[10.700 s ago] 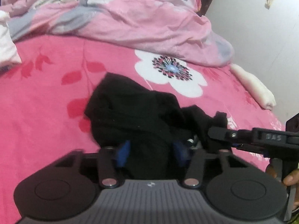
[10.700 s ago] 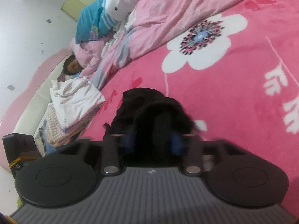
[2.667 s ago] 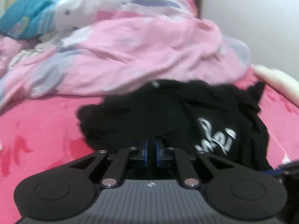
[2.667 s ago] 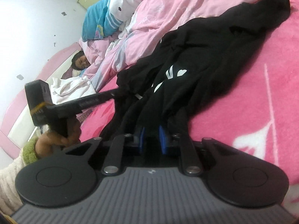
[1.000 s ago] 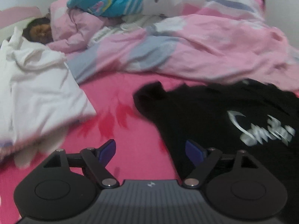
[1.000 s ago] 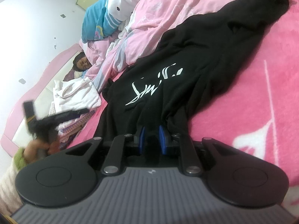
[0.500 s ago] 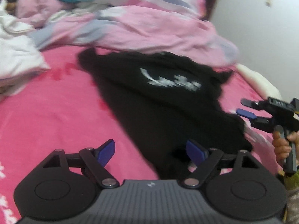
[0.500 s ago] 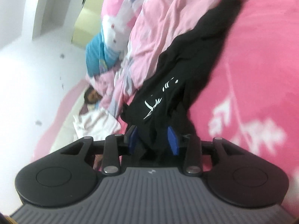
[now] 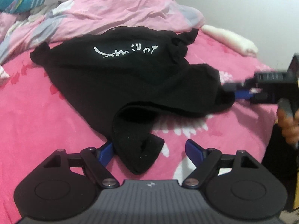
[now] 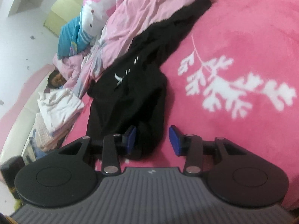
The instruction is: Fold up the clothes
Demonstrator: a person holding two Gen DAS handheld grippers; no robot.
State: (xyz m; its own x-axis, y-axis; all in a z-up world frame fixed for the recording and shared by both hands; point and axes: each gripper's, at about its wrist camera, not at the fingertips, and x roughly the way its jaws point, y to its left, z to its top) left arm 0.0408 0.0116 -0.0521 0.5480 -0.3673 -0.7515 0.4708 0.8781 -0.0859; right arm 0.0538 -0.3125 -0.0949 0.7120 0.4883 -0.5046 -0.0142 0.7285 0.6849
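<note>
A black T-shirt [image 9: 119, 74] with white script lies spread on the pink bed [image 9: 33, 112], print side up; it also shows in the right wrist view [image 10: 130, 93]. My left gripper [image 9: 149, 151] is open, its jaws either side of the shirt's near hem corner. My right gripper [image 10: 152, 140] is open with the shirt's other hem corner lying between its blue pads; it also shows at the right of the left wrist view [image 9: 241, 91], at the shirt's edge.
A rumpled pink quilt [image 9: 112, 9] lies behind the shirt. A stack of folded white clothes [image 10: 58, 106] sits near the headboard. A person [image 10: 56, 78] lies under the covers. A white roll [image 9: 231, 39] lies by the wall.
Both grippers have opened and let go of the shirt, which now lies flat on the bed. My left gripper has come to the shirt's near hem corner.
</note>
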